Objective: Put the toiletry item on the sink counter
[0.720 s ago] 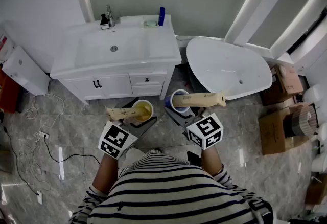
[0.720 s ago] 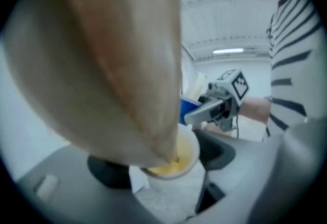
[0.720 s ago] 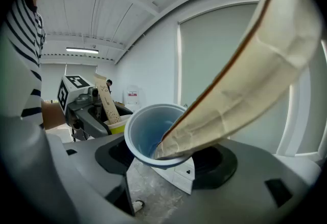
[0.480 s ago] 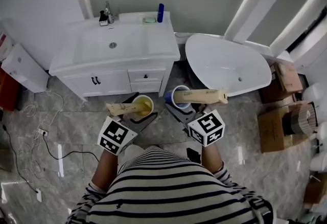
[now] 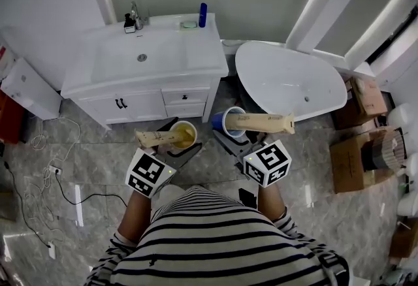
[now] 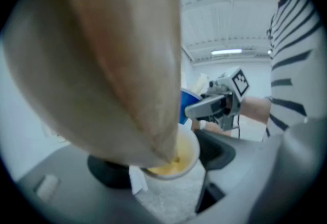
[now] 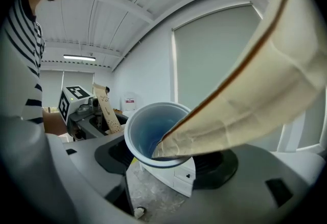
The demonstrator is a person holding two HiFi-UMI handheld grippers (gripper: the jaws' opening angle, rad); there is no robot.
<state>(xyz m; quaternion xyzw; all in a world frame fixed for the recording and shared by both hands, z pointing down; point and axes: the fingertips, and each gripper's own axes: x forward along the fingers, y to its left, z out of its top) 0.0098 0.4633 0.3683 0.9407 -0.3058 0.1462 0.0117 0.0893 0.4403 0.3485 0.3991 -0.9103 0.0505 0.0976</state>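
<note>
In the head view my left gripper (image 5: 181, 142) is shut on a yellow cup (image 5: 183, 134) with a beige tube (image 5: 154, 139) leaning out of it to the left. My right gripper (image 5: 233, 131) is shut on a blue cup (image 5: 228, 121), from which a longer beige tube (image 5: 266, 123) points right. Both hang over the floor in front of the white sink counter (image 5: 199, 49). The left gripper view shows the yellow cup (image 6: 185, 159) between the jaws, with its tube (image 6: 102, 64) filling the frame. In the right gripper view the blue cup (image 7: 148, 131) and its tube (image 7: 255, 100) sit likewise.
On the counter's back edge stand a faucet (image 5: 136, 17), a soap dish (image 5: 189, 25) and a blue bottle (image 5: 202, 15). A white bathtub (image 5: 287, 85) lies to the right. Cardboard boxes (image 5: 356, 160) stand far right, and cables (image 5: 39, 180) trail over the floor at left.
The sink counter has slid slightly up and left in the head view. The right gripper and its blue cup have drifted a little right. Both grips are unchanged.
</note>
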